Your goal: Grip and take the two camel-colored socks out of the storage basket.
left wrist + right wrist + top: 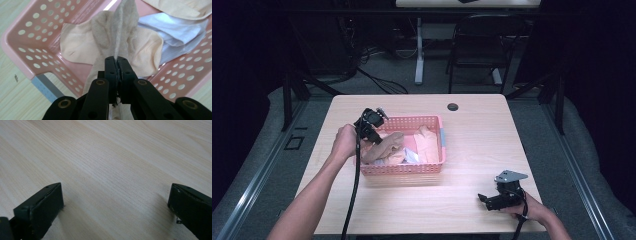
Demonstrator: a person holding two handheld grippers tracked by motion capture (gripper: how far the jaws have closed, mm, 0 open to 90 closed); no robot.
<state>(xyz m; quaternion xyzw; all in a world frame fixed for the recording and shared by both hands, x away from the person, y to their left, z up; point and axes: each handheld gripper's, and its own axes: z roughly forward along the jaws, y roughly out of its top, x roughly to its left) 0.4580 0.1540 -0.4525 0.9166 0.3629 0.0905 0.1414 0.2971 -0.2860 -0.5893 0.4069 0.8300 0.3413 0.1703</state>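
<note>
A pink perforated basket (432, 169) sits on the wooden table and holds several cloth items: a beige sock (387, 145), a peach sock (428, 142) and a white cloth (413, 157). My left gripper (373, 131) hovers over the basket's left end, shut on the beige sock (119, 27), which hangs from its jaws down into the basket (30, 42). Below it lie a peach sock (77, 43) and the white cloth (175, 32). My right gripper (484, 198) rests low at the table's front right, jaws wide apart over bare wood, its fingers (42, 207) holding nothing.
The table (472, 125) has a round cable hole (453, 106) near its far edge. A black chair (484, 45) and a table leg (419, 55) stand beyond it. A grey strip (46, 86) lies under the basket's corner.
</note>
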